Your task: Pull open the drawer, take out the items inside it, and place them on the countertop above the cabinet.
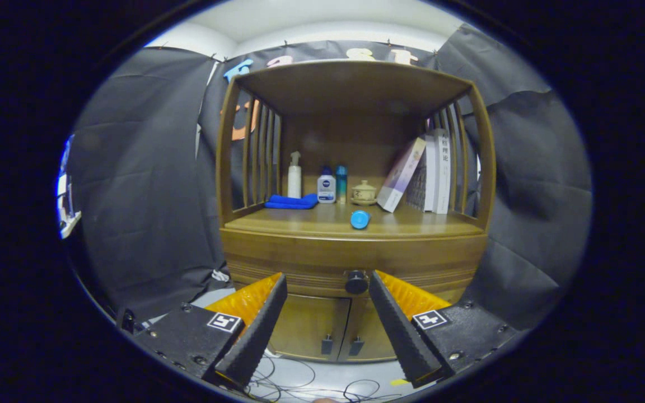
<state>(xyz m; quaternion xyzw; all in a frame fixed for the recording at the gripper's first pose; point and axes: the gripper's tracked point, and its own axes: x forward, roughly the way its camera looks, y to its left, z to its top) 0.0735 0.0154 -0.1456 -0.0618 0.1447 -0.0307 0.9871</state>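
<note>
Tongs (328, 285) stood apart, holding nothing, fingers flanking drawer knob (356, 281); knob sat nearer right finger, just ahead. Drawer (311, 263) was closed, long axis running side to side, front facing tongs. Beyond tongs, on table (412, 224) above drawer: one blue cylinder (360, 219) lying on side, end-on toward tongs. Behind it: three bottles (326, 187), one folded blue cloth (291, 201), one lidded cup (364, 192), several books (429, 173) leaning left. Two cabinet doors (310, 327) below drawer.

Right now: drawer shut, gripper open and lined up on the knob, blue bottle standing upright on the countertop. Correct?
Not quite. In the gripper view the blue bottle lies on its side on the countertop. The rest holds: drawer shut, gripper open, knob between its fingers.
</note>
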